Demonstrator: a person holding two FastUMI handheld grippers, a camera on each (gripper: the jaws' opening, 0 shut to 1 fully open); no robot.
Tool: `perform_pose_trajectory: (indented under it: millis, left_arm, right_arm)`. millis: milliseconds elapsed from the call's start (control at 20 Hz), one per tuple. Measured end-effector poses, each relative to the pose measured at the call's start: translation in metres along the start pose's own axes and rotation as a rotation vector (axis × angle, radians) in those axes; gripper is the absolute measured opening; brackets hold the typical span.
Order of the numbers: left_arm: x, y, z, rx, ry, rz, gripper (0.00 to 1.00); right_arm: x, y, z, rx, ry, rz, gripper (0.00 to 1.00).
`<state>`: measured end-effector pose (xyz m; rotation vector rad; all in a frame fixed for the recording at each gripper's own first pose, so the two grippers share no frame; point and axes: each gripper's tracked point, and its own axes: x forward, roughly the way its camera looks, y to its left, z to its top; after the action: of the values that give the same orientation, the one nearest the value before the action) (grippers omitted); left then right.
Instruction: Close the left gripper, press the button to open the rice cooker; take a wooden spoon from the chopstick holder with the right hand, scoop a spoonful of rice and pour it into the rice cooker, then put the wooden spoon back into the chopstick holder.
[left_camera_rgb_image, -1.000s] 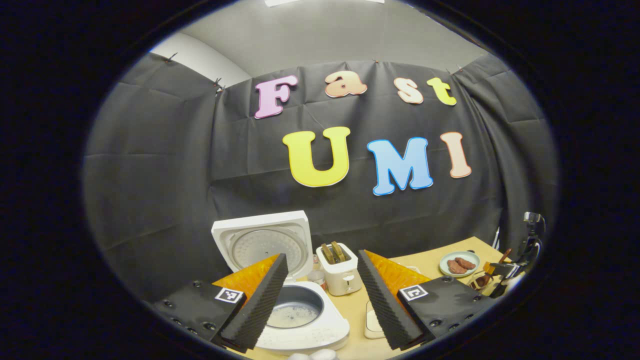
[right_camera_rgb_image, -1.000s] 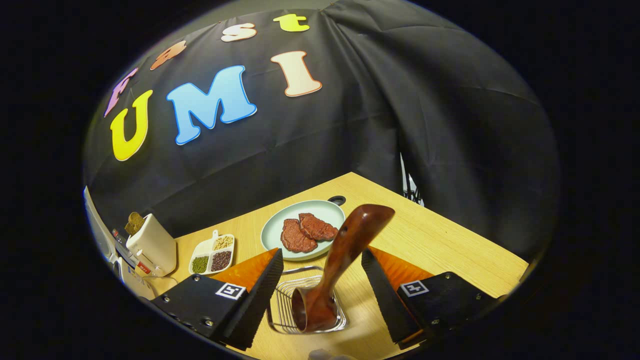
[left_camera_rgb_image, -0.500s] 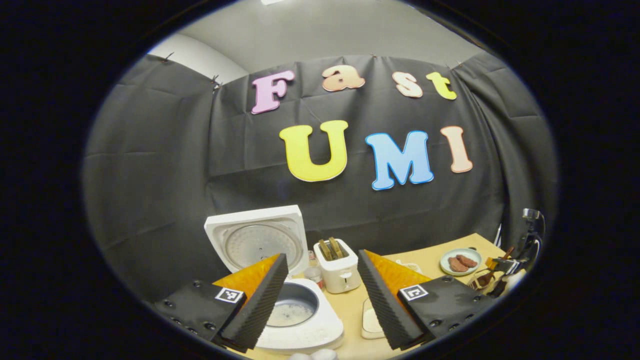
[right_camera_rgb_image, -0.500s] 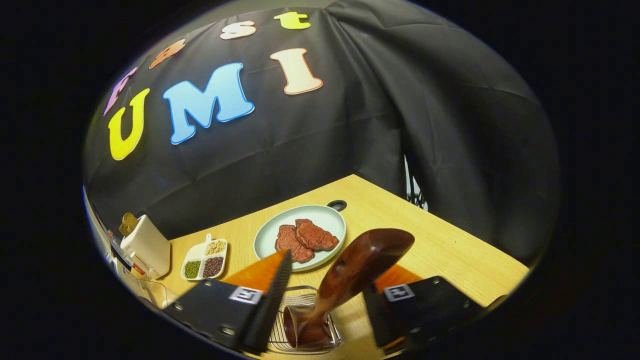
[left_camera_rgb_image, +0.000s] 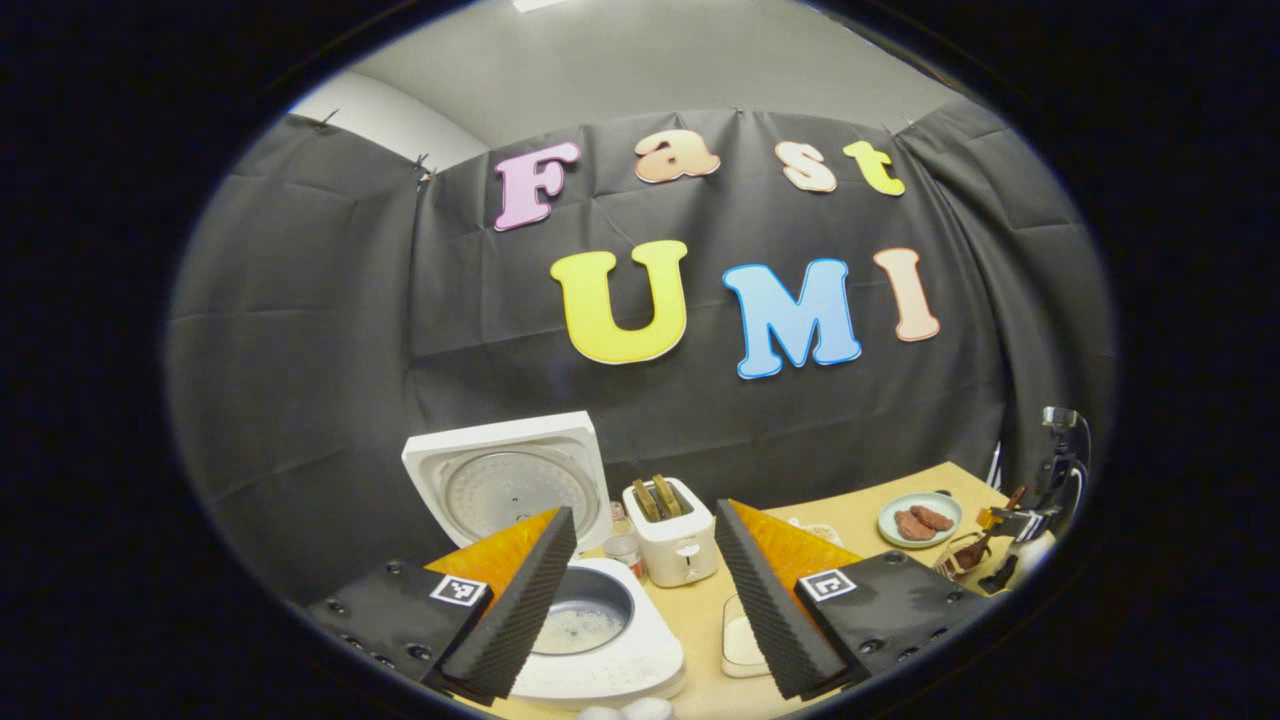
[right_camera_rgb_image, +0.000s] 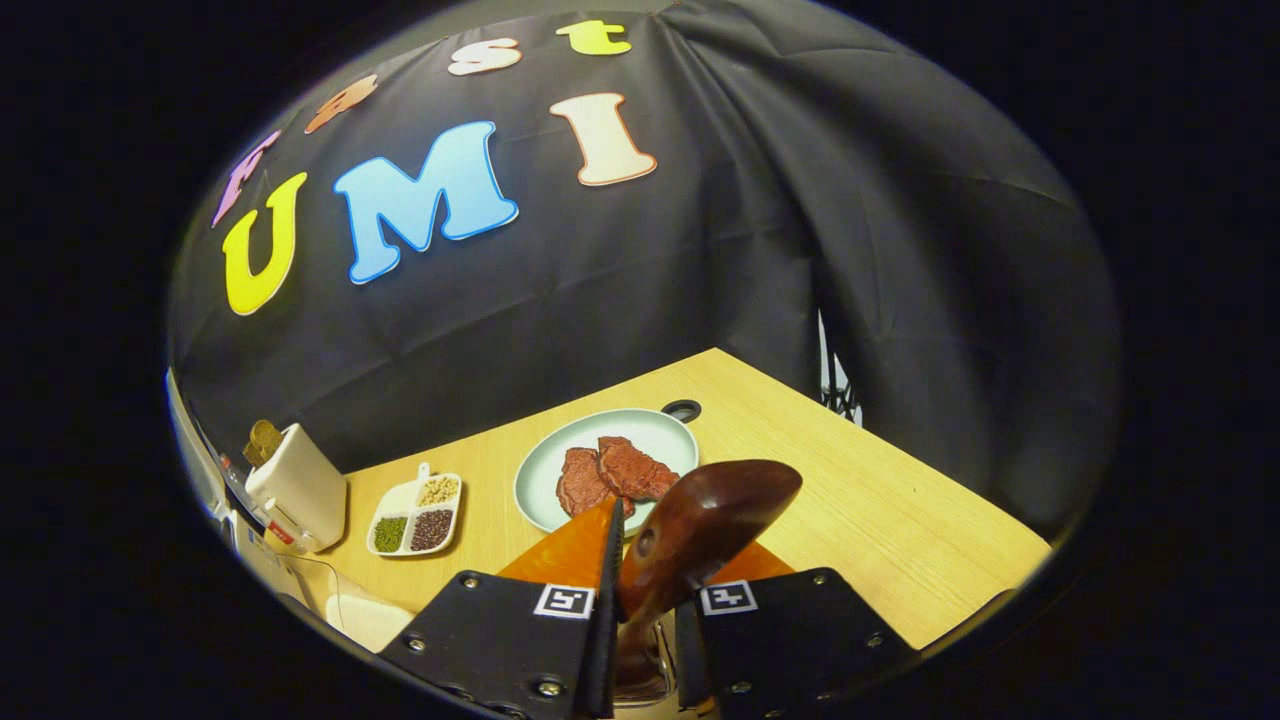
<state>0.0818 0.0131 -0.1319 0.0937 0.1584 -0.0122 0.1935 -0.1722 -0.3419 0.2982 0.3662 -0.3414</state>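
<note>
Black creased cloth walls in a pale wood-grain table (right_camera_rgb_image: 880, 500) whose far right corner lies bare, with a small dark round hole (right_camera_rgb_image: 682, 410) near the back edge; in the right gripper view the right gripper (right_camera_rgb_image: 645, 600) is pressed in on the wooden spoon (right_camera_rgb_image: 700, 520), both fingers pinching its glossy dark-brown handle, the rounded end tilting up and to the right above the fingers; the chopstick holder (right_camera_rgb_image: 650, 670), a thin wire piece, is barely visible low between the fingers and the spoon's lower end runs down toward it; just behind stands a pale green round plate (right_camera_rgb_image: 560, 465) with two reddish meat slices (right_camera_rgb_image: 610, 472), to its left a white divided dish (right_camera_rgb_image: 415, 515) of green, dark and tan grains, and farther left a white toaster (right_camera_rgb_image: 298, 488) with bread in its slots; in the left gripper view the left gripper (left_camera_rgb_image: 640, 590) is spread wide with nothing between its ribbed fingers (left_camera_rgb_image: 520, 610); below them sits the white rice cooker (left_camera_rgb_image: 600, 640), its square lid (left_camera_rgb_image: 510, 480) standing upright and its round metal pot holding a little rice; the toaster stands just right of the lid; a small white container (left_camera_rgb_image: 742, 645) sits by the right finger; far right, the other gripper (left_camera_rgb_image: 1010, 535) is small near the table edge.
</note>
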Motion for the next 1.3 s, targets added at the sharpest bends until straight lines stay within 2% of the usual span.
perform_pose_trajectory:
  millis: [50,200,350,400,550,700,750,800,900,950,1000,1150,1200,1300]
  left_arm:
    - [0.0,0.0,0.001,0.0,-0.004,-0.002,0.99]
    - [-0.004,0.004,0.004,-0.001,-0.015,-0.001,0.97]
    - [-0.007,0.011,0.006,-0.003,-0.025,0.003,0.95]
    - [-0.008,0.013,0.006,-0.004,-0.025,0.006,0.99]
    - [-0.012,0.023,0.005,-0.015,-0.03,0.013,0.95]
    - [-0.016,0.036,0.0,-0.033,-0.033,0.024,0.95]
    - [-0.017,0.041,-0.002,-0.039,-0.032,0.025,0.95]
    - [-0.018,0.045,-0.005,-0.047,-0.03,0.031,0.99]
    - [-0.019,0.057,-0.009,-0.058,-0.027,0.044,0.95]
    - [-0.021,0.063,-0.01,-0.06,-0.03,0.052,0.98]
    - [-0.022,0.067,-0.013,-0.062,-0.029,0.056,0.95]
    - [-0.026,0.076,-0.015,-0.068,-0.031,0.061,0.95]
    - [-0.026,0.082,-0.016,-0.062,-0.031,0.072,0.95]
    - [-0.029,0.086,-0.017,-0.062,-0.031,0.078,0.95]
  right_arm:
    - [-0.002,0.001,0.0,-0.007,-0.004,0.002,0.2]
    - [-0.005,0.006,0.004,-0.038,-0.015,0.014,0.24]
    - [-0.008,0.015,0.012,-0.087,-0.038,0.005,0.19]
    - [-0.012,0.02,0.016,-0.101,-0.042,0.012,0.19]
    - [-0.022,0.028,0.033,-0.117,-0.068,0.014,0.19]
    - [-0.041,0.043,0.068,-0.143,-0.114,0.02,0.19]
    - [-0.049,0.052,0.084,-0.161,-0.133,0.025,0.2]
    - [-0.057,0.062,0.098,-0.178,-0.151,0.034,0.19]
    - [-0.075,0.085,0.128,-0.218,-0.191,0.053,0.19]
    - [-0.084,0.098,0.141,-0.237,-0.21,0.066,0.19]
    - [-0.094,0.112,0.155,-0.254,-0.23,0.079,0.19]
    - [-0.122,0.158,0.173,-0.281,-0.264,0.137,0.19]
    - [-0.13,0.175,0.175,-0.285,-0.269,0.161,0.16]
    - [-0.143,0.205,0.174,-0.284,-0.271,0.212,0.19]
